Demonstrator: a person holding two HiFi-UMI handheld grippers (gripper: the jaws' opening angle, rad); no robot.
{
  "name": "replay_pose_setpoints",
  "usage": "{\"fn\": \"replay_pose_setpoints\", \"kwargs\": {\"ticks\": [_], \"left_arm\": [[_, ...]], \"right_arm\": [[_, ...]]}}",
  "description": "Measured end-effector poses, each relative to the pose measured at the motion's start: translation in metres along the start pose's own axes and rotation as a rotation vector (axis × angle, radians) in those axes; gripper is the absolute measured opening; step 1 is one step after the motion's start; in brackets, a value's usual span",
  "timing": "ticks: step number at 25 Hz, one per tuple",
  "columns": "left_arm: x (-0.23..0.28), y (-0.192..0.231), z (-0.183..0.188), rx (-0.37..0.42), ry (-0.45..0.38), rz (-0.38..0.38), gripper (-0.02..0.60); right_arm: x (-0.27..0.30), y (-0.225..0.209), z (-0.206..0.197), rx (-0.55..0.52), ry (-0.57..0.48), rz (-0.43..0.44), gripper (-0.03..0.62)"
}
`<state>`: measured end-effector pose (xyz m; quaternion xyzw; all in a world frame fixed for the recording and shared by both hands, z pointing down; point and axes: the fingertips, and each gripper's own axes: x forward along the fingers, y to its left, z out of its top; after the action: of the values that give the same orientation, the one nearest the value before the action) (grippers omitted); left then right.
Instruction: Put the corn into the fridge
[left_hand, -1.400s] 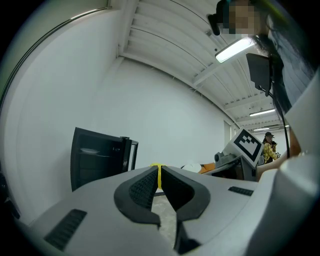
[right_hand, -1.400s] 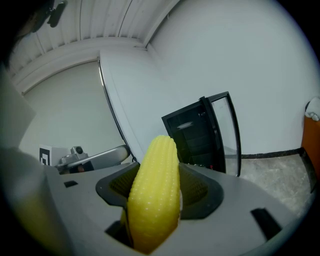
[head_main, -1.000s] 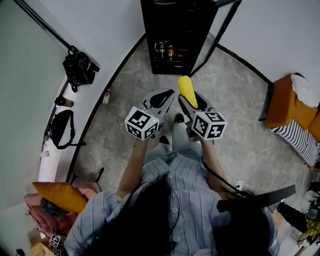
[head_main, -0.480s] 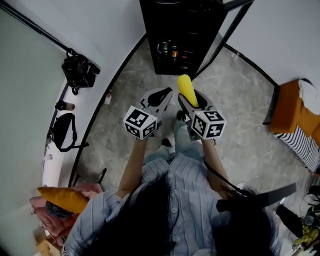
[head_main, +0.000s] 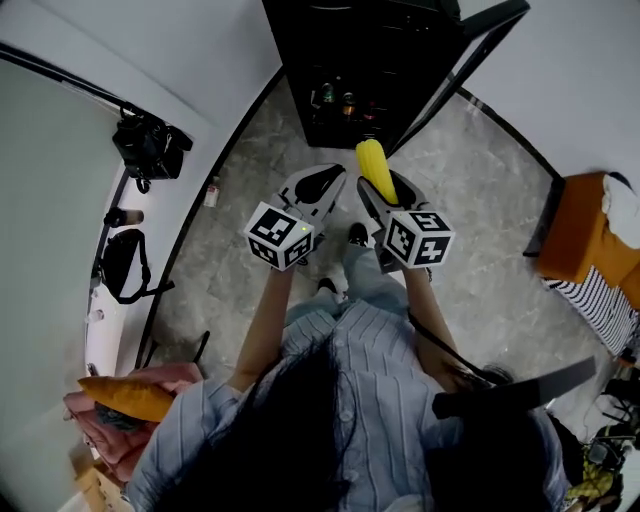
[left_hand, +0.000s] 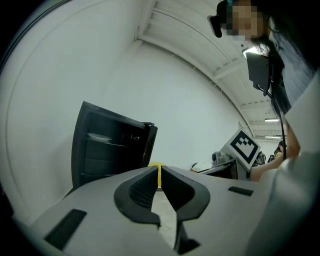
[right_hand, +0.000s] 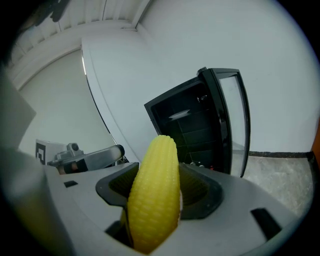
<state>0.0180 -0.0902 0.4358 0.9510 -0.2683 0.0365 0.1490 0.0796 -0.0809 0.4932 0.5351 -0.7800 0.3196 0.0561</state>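
1. Standing against the white wall, the black fridge (head_main: 370, 60) is showing its door (head_main: 480, 35) swung open.
2. Right gripper (head_main: 386, 192) is clamping the corn (head_main: 374, 168) between both jaws.
3. Left gripper (head_main: 322, 182) is hovering just beside it, jaws closed to a slit, gripping nothing.
4. Corn is pointing toward the fridge, outside it.

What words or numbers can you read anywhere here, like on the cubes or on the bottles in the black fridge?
No words or numbers can be read in any view.
On the left marker cube and the right marker cube: only black-and-white square patterns, no letters.
On the bottles low in the fridge: labels too small to read.
On the corn: no print.
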Motion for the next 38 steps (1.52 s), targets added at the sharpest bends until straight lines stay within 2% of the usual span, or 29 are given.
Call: {"fn": "replay_pose_setpoints", "kwargs": {"ticks": [7,18,27,38], "left_arm": [[0.025,0.032,0.009,-0.015,0.013,0.047,0.008],[0.062,0.059,0.015,-0.008,0.04,0.068,0.008],[0.1,0.076,0.025,-0.01,0.008,0.072,0.008],[0.101,0.082,0.008,-0.015,0.057,0.063,0.008]], "right_arm": [[0.04,-0.022,0.027,-0.002,0.024,0.03,0.259],[0.087,-0.046,0.055,-0.023,0.049,0.069,0.259],[0.097,-0.074,0.068,-0.044,0.059,0.07,0.259],[0.105,-0.092,0.065,0.035,0.058,0.048,0.259]]}}
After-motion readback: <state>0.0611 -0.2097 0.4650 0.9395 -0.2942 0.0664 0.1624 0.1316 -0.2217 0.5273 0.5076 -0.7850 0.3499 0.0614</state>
